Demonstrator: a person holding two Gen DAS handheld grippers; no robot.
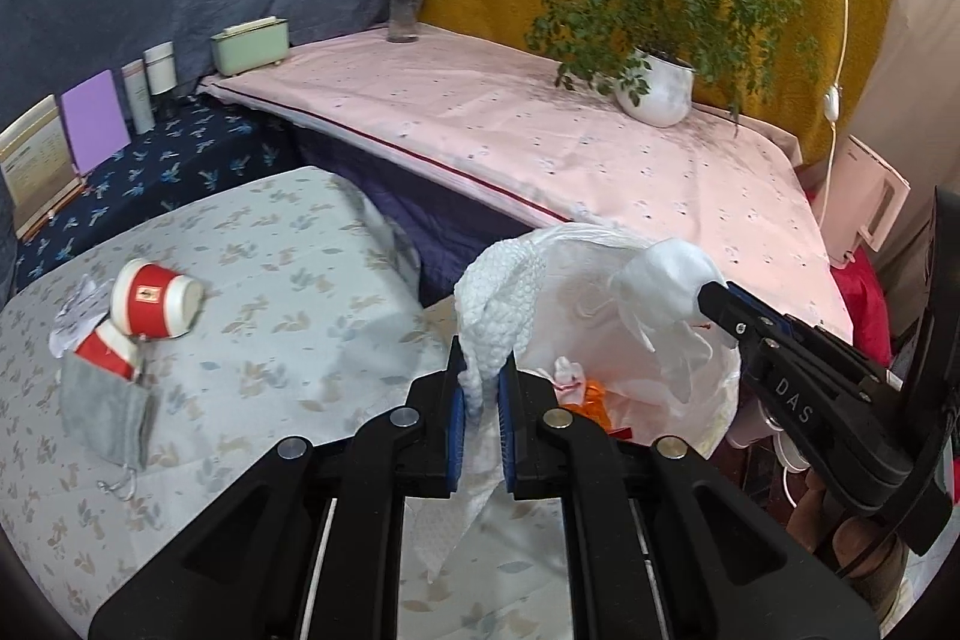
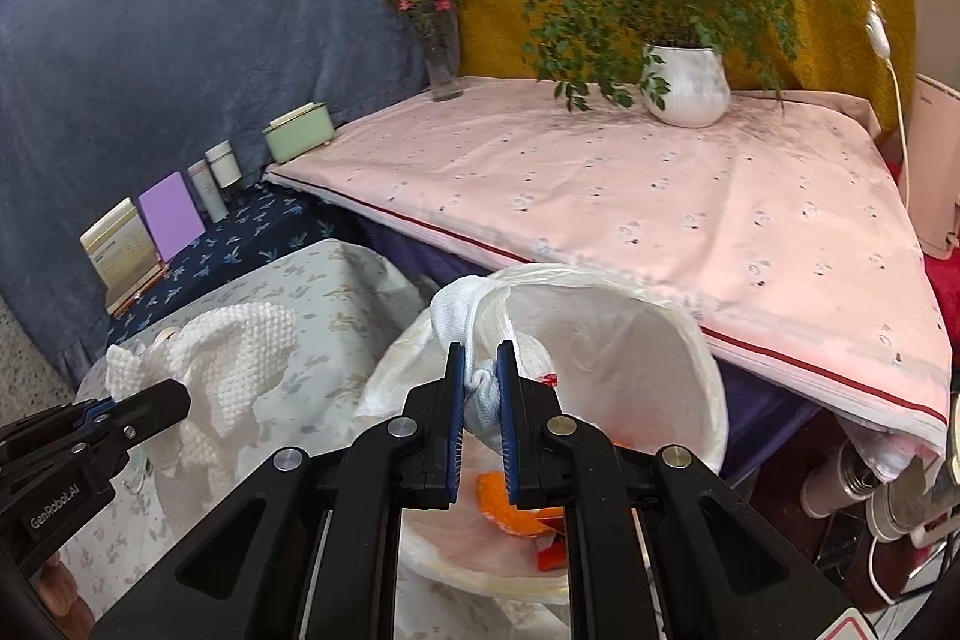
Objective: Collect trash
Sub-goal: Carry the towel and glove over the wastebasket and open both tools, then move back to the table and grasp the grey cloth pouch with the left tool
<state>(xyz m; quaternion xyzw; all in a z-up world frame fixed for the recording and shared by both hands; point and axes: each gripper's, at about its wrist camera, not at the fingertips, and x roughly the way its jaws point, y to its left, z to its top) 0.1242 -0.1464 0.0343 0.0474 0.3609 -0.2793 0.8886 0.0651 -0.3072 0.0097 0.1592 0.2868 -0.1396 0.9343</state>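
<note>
Close over the leaf-print table, the left gripper (image 1: 481, 394) is clamped on a crumpled paper towel (image 1: 498, 304); its long axis runs up and away from the jaws, a loose tail hanging below them. Held that high, it looks ready to go over the rim rather than drag on the cloth. Just beside it, the right gripper (image 2: 481, 388) pinches a wadded white tissue (image 2: 489, 397) together with the gathered edge of the white bin liner (image 2: 630, 340), which I judge keeps the mouth pulled open and tipped toward the table. Down inside the trash bin (image 2: 480, 574) lie orange peel (image 2: 516, 511) and a red scrap.

Farther left on the same table, two red paper cups (image 1: 153, 304) lie on their sides, mouths pointing left, next to a grey pouch (image 1: 108, 415) and another tissue; those are yet to collect. Beyond stand a pink-covered table (image 1: 540, 148), a potted plant (image 1: 657, 85) and a flower vase (image 1: 408, 4).
</note>
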